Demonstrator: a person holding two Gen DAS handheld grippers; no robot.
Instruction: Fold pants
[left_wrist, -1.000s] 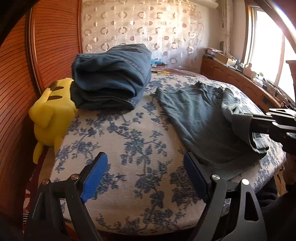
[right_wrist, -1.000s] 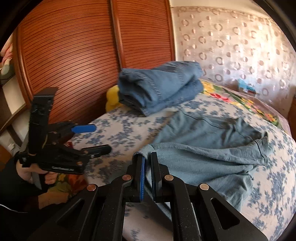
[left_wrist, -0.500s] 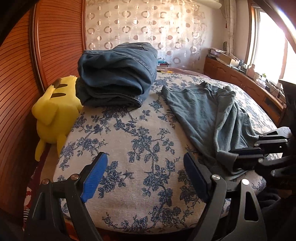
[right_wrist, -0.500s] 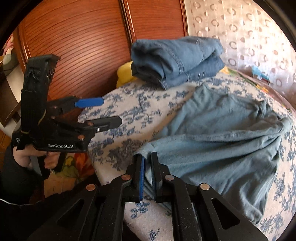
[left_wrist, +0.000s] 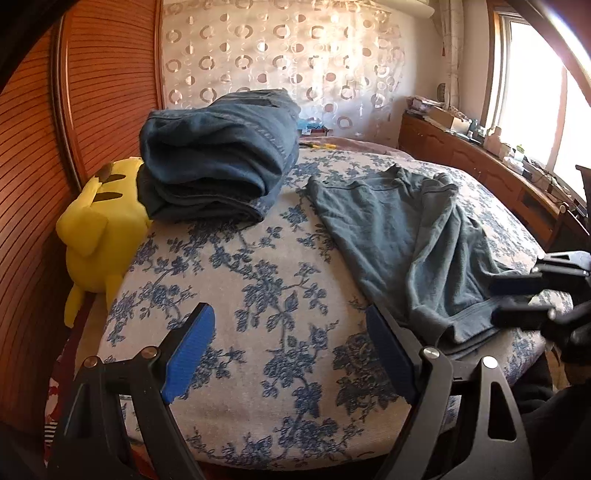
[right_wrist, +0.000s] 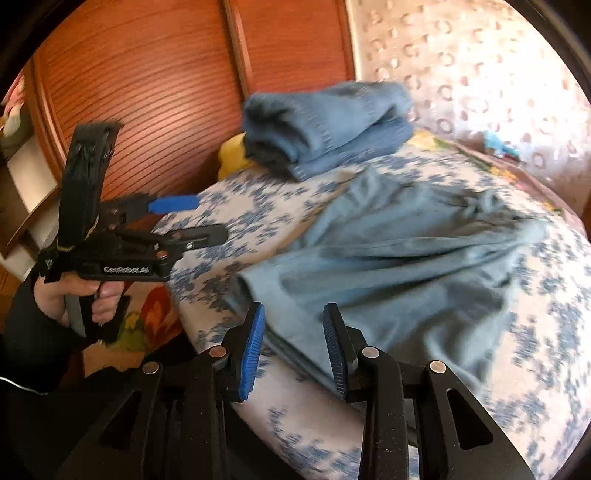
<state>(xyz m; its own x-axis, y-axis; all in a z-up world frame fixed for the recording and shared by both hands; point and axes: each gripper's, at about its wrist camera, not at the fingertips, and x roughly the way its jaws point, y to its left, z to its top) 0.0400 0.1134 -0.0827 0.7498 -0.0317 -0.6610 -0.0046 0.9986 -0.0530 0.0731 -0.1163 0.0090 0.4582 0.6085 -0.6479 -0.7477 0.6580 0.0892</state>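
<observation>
Right wrist view: right gripper (right_wrist: 293, 345) jaws opening, pads clear of the grey-blue pants (right_wrist: 399, 258), whose hem lies between them at the bed (left_wrist: 258, 295) edge. Left gripper (left_wrist: 291, 350) fingers wide apart over bare floral cover, empty. Folded jeans (left_wrist: 218, 158) beside yellow plush (left_wrist: 96, 229).

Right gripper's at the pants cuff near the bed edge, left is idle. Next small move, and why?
Probably bring the left gripper across to the pants at the near bed edge. Its jaws stand wide over bare bedspread, holding nothing. The right gripper is opening, with the cuff lying loose between its pads, so the pants look laid out and ready for the next fold.
</observation>
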